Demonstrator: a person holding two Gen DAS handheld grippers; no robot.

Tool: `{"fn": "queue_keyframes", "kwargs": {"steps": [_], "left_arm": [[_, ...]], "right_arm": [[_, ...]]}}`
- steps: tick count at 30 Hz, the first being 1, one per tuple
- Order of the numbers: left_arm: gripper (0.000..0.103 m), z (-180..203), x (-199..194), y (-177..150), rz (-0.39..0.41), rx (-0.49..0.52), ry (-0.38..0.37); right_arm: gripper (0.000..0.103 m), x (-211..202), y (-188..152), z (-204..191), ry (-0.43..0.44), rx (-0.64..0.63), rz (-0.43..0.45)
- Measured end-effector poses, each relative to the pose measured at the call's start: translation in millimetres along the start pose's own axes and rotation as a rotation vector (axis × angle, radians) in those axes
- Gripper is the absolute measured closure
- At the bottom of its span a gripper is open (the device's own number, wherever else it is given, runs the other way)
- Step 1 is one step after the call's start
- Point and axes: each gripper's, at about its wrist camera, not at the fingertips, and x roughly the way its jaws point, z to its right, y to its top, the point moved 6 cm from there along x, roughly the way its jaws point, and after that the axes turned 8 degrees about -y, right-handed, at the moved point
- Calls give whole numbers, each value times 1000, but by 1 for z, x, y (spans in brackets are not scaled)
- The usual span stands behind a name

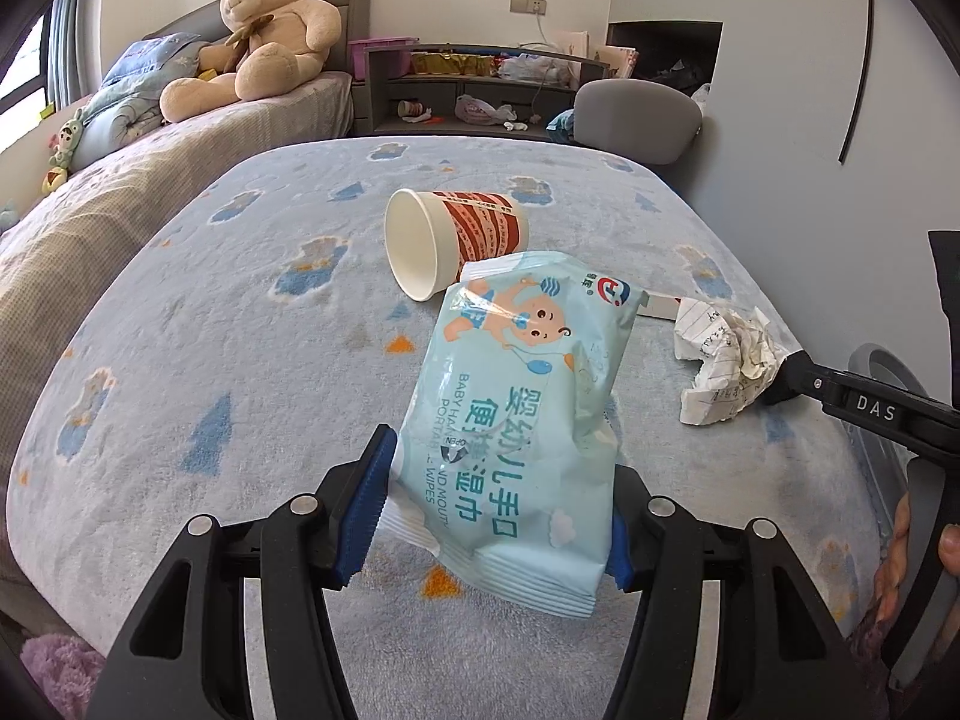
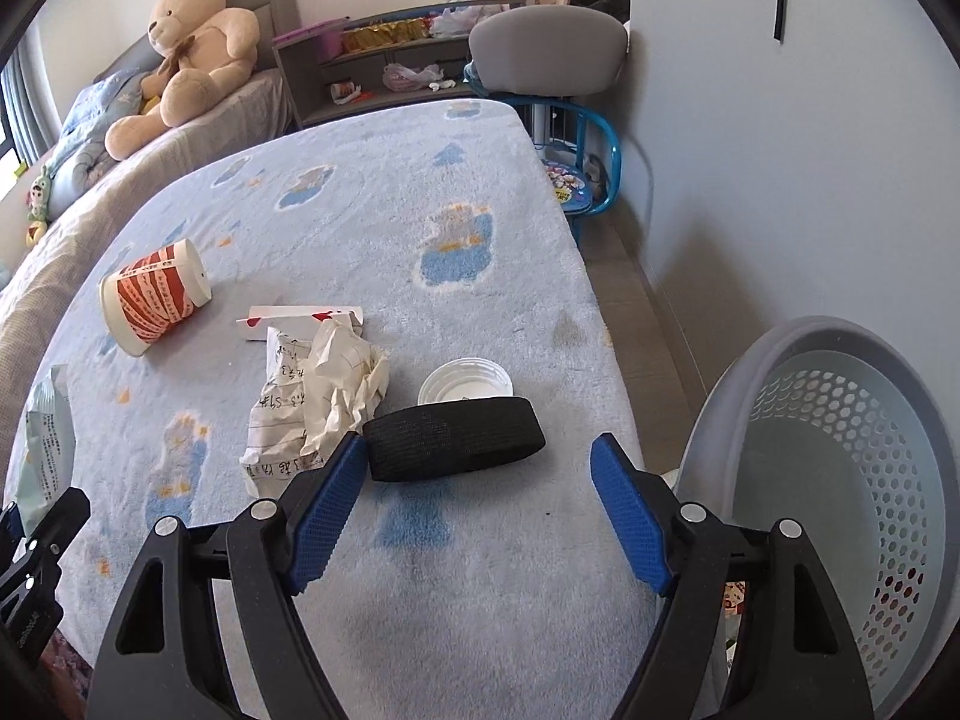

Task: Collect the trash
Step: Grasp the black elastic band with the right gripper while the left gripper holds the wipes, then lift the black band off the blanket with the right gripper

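My left gripper [image 1: 504,462] is shut on a pale blue pack of baby wipes [image 1: 522,396], held up above the blanket by its lower half. A red-striped paper cup [image 1: 456,240] lies on its side beyond the pack. To the right lies a crumpled sheet of lined paper [image 1: 726,360], with a finger of my right gripper beside it. In the right wrist view, my right gripper [image 2: 480,450] is open low over the blanket. A black roll of band [image 2: 453,438] lies just past its tips, close to the left finger. The crumpled paper [image 2: 318,396] lies left of the roll.
A white round lid [image 2: 467,384] sits behind the black roll, and a small white carton [image 2: 300,318] lies beyond the paper. A perforated pale basket [image 2: 840,480] stands off the blanket's right edge. A blue child's chair [image 2: 576,180] and a grey chair stand further back.
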Motion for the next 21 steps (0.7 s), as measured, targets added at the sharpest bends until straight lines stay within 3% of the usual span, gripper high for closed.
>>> {"fn": "queue_keyframes", "kwargs": {"steps": [3,5,7,11,21], "left_arm": [[46,-1,1,-1,-2,-3,2],[46,0,0,-2,-4,-3,2],[46,0,-1,-2,-3,-6,0],[46,1,-1,-3,-1,-1,1],[46,7,-11,-3,19,20,-3]], "right_arm": [[35,4,0,-4,6,-14,-8],[49,5,-1,-7,1,-28,-12],[53,5,-2,-9,5,-35,-10],[76,4,-4,-13,24,-41,-14],[80,-28,-14,-8,54,-10,17]]}}
